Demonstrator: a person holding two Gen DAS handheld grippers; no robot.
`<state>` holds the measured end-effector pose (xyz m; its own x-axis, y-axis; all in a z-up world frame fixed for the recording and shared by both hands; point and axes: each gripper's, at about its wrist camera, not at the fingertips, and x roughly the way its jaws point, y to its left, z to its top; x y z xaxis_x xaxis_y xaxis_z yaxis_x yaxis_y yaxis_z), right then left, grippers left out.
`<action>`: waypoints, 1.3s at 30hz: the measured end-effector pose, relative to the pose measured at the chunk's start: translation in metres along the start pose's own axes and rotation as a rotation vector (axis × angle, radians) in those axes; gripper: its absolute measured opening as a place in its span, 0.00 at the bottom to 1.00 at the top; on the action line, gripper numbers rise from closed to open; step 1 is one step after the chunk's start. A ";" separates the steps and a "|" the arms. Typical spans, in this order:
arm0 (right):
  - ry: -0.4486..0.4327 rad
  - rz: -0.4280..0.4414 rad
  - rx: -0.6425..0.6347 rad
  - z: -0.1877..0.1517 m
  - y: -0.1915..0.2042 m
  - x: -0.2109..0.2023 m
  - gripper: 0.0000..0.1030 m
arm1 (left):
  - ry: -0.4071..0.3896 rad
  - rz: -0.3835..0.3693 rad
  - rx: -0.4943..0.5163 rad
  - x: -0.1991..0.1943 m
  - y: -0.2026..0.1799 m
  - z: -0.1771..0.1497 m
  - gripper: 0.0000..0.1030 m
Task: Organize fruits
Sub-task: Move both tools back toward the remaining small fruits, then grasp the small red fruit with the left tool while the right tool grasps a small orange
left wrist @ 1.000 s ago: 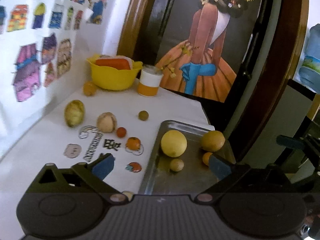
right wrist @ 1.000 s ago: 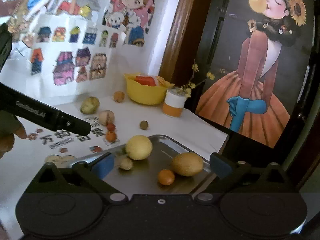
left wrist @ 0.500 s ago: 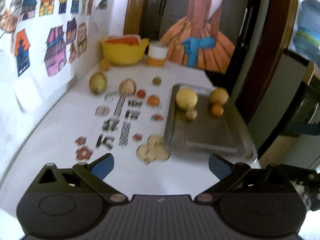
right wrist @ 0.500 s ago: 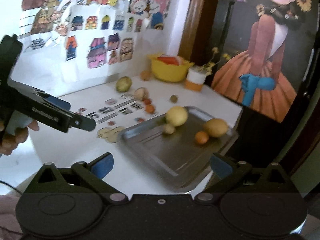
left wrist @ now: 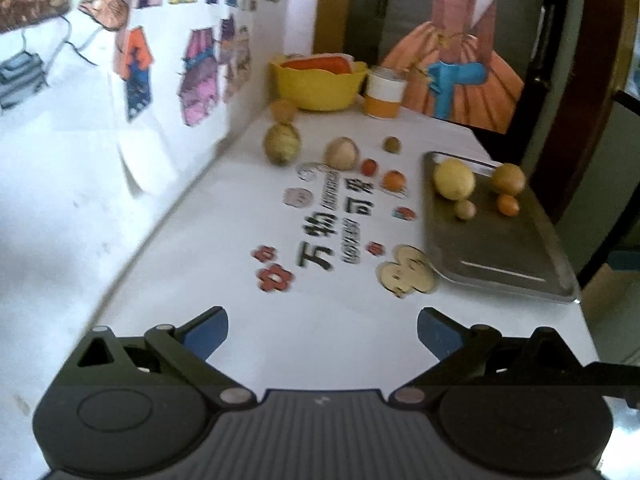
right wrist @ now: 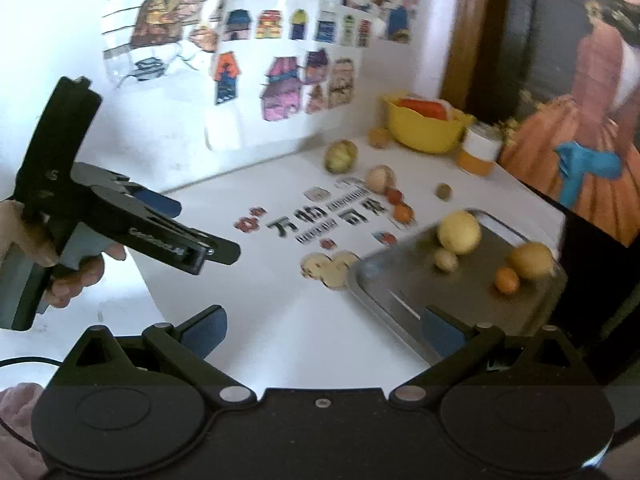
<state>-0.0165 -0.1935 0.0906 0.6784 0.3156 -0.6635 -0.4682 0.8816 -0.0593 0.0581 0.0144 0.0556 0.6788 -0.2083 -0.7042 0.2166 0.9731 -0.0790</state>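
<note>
White tabletop [left wrist: 248,344] w/ printed stickers, grey metal tray [left wrist: 500,248] at right, sticker-covered wall [left wrist: 120,128], left gripper [left wrist: 322,326] & right gripper [right wrist: 323,326] both spread wide, empty.

We see a white bench [left wrist: 224,240] printed with black characters [left wrist: 320,256] and red flower stickers [left wrist: 274,278]. Ahead of our left tool [left wrist: 322,330], whose black frame carries blue pads [left wrist: 206,330], sits a dull grey metal tray [left wrist: 500,256]. It holds a pale yellow fruit [left wrist: 454,179], a golden-brown fruit [left wrist: 508,179], a small orange fruit [left wrist: 508,205] and a small tan fruit [left wrist: 465,209]. Farther ahead stand a yellow bowl [left wrist: 318,86] and a white-and-orange cup [left wrist: 385,94].
</note>
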 end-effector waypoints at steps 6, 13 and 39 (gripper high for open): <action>-0.025 0.025 -0.054 0.027 0.000 0.026 0.99 | -0.018 0.057 -0.054 0.010 0.021 0.023 1.00; -0.050 0.020 -0.098 0.043 -0.014 0.064 0.99 | -0.038 0.083 -0.080 0.037 0.033 0.053 0.99; 0.017 -0.021 -0.138 0.067 -0.120 0.240 0.63 | 0.047 -0.168 -0.158 0.220 -0.019 0.138 0.85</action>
<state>0.2405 -0.2000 -0.0116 0.6800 0.2905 -0.6732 -0.5279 0.8311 -0.1747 0.3004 -0.0632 -0.0003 0.6078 -0.3676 -0.7039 0.2085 0.9292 -0.3052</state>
